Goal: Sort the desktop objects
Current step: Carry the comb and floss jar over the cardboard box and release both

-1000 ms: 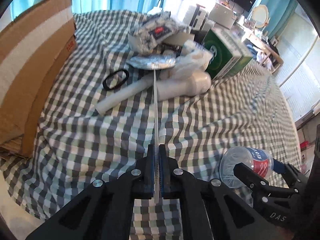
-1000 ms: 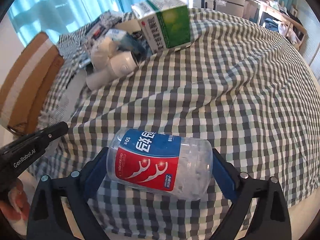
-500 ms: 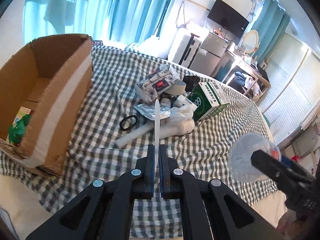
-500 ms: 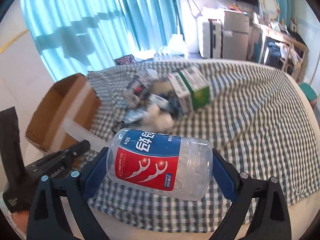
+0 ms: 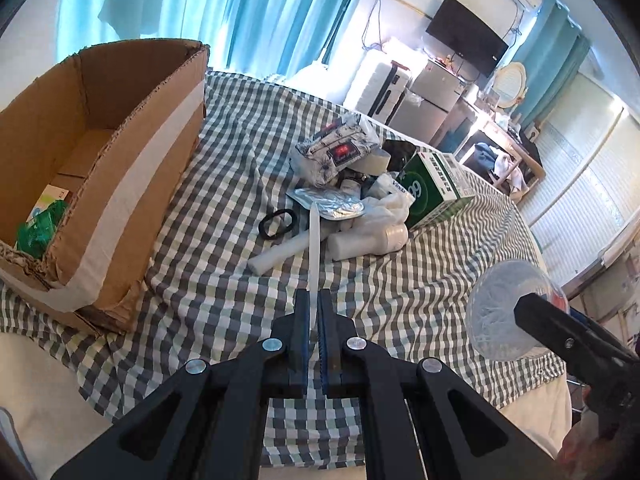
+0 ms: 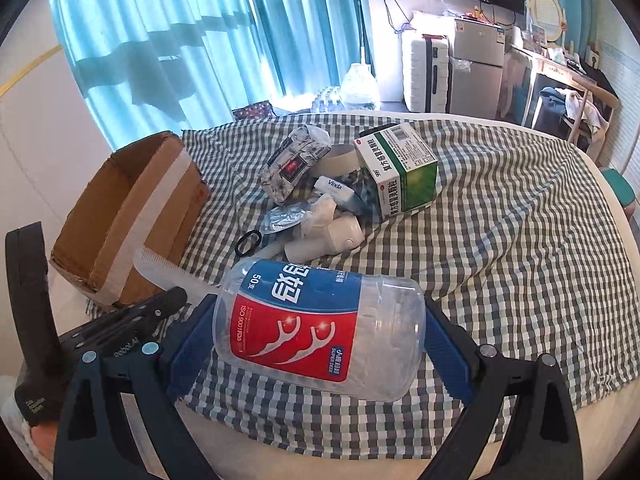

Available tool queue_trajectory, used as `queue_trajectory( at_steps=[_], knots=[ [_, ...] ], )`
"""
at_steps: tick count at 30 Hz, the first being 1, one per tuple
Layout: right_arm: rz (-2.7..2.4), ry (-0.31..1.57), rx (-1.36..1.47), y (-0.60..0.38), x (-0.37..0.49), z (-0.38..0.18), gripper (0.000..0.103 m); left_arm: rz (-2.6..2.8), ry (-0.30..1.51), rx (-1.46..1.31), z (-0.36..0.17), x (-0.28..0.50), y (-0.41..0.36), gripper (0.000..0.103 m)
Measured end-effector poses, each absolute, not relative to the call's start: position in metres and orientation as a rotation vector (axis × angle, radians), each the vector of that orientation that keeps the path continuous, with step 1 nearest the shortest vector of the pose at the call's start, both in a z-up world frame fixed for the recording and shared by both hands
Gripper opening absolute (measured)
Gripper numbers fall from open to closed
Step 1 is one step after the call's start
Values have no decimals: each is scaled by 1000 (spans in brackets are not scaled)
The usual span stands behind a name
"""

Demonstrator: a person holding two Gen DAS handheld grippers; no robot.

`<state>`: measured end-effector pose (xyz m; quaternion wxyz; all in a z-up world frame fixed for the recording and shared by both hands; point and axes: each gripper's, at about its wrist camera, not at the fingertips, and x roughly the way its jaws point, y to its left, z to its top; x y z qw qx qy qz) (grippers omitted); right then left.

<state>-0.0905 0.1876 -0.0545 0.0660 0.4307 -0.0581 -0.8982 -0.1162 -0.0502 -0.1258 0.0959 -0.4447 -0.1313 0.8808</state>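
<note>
Clear jar (image 6: 320, 332) clamped right, white comb (image 5: 313, 248) pinched left; we've lifted both, box (image 5: 100, 168) next.

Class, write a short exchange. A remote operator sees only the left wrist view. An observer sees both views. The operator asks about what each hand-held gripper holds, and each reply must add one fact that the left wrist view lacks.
Operator: What is clamped in my left hand-held gripper? I see only a thin white edge.
Observer: A white comb; the right wrist view shows its teeth side on.
Operator: The clear jar faces me end on. What is on its side?
Observer: A blue and red label picturing floss picks.
Operator: How is it gripped?
Observer: It lies end to end between the pads of the right hand-held gripper.
</note>
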Motion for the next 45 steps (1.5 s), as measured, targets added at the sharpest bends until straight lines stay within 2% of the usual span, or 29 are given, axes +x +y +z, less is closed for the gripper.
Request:
queue_trajectory(
  at_steps=[12,19,26,31,35,37,38,39,40,41,42,45],
  knots=[
    [-2695,-190,1294,189,-91,-54,95,2642,-414,-1292,-116,-115,-54,2],
    [-2662,-155,1178,158,-106,-15,95,2775,-474,-1097,-48,-115,-84,2],
    [-2544,-100,975,73,-142,45,95,2978,-442,-952,24,-125,-150,2],
    [-2407,-62,980,-12,-185,42,95,3073,-487,-1009,18,-134,-211,2],
    [-2355,-54,1031,-54,-209,19,94,3064,-520,-1158,-16,-149,-248,3],
    [-2344,-49,1057,-62,-214,9,95,3016,-535,-1229,-35,-155,-255,7],
    [-2346,-40,1074,-64,-216,3,95,3015,-514,-1263,-42,-158,-257,19],
    [-2362,-27,1088,-62,-218,-2,97,3011,-486,-1291,-50,-161,-256,47],
    [-2382,-16,1097,-56,-217,-5,97,3009,-450,-1327,-57,-165,-253,64],
    [-2402,-11,1106,-49,-218,-9,97,3025,-420,-1348,-62,-166,-250,86],
    [-2420,-19,1113,-39,-219,-12,97,3045,-388,-1361,-65,-167,-247,92],
    [-2487,-53,1126,2,-217,-18,97,3042,-356,-1391,-71,-166,-239,92]
  ],
)
